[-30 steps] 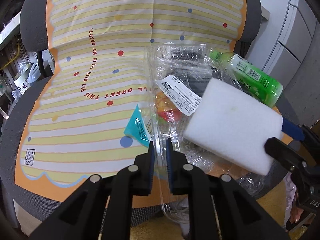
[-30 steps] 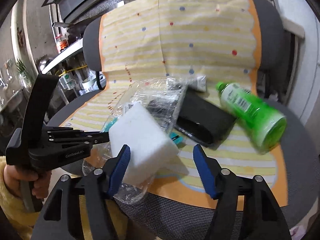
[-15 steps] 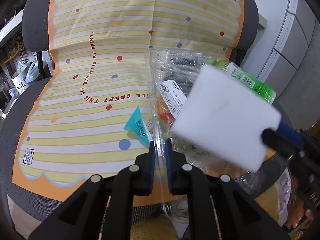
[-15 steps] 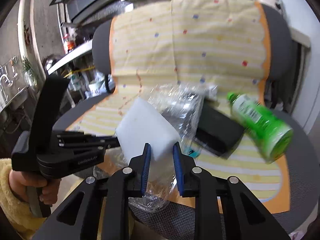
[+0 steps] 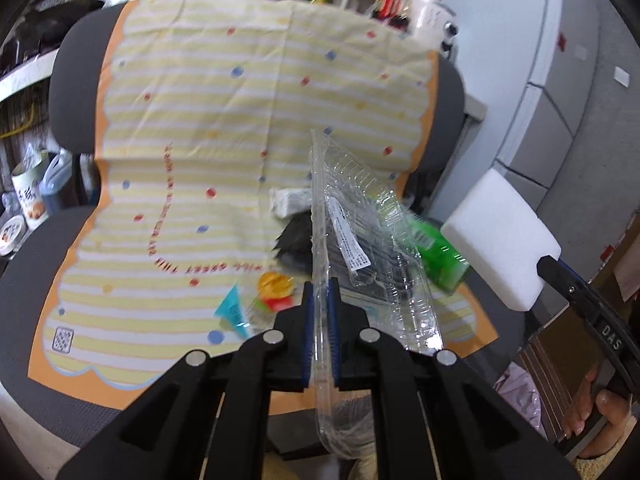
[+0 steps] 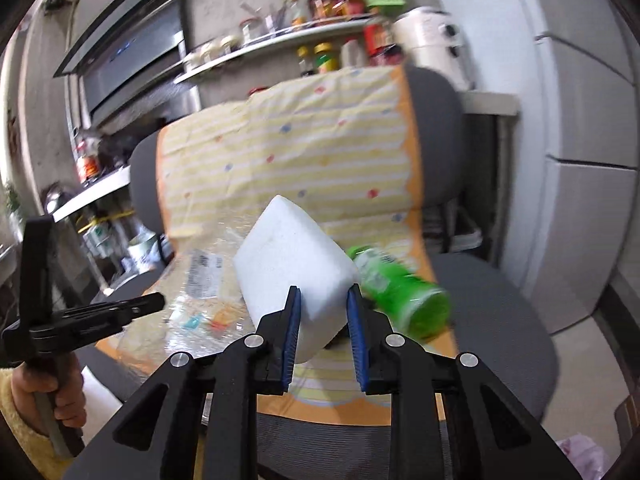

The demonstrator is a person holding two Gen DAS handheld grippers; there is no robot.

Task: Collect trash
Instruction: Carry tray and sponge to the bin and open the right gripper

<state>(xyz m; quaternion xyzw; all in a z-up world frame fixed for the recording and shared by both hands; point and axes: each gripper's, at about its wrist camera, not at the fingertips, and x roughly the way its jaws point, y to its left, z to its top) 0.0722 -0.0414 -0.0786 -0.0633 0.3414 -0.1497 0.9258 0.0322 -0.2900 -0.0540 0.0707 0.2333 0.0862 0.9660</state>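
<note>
the left claw [image 5: 321,312] is clamped on the edge of a clear tray [image 5: 360,248], its blue pads nearly touching with only the thin plastic between them. the tray runs up and away from the tips, tilted, lifted off the cloth [image 5: 200,128] that covers the chair [image 5: 68,80]. a white label [image 5: 349,240] sits on the tray just ahead of the tips. below and left of the tips lie a teal wrapper [image 5: 234,308] and a red and yellow wrapper [image 5: 275,292] on the cloth. behind the tray sits a dark case [image 5: 294,242], with a green bottle [image 5: 438,254] to its right.

the right claw [image 6: 323,334] grips a white foam block [image 6: 294,264], both pads pressed on its near end; the jaws closed sharply within the last second onto the block. the block sticks up and forward from the tips, clear of the cloth. the green bottle lies just right of the tips on the seat. the left claw and the tray are off to the left, held by a hand [image 6: 60,396] in a yellow sleeve [image 6: 20,440].
</note>
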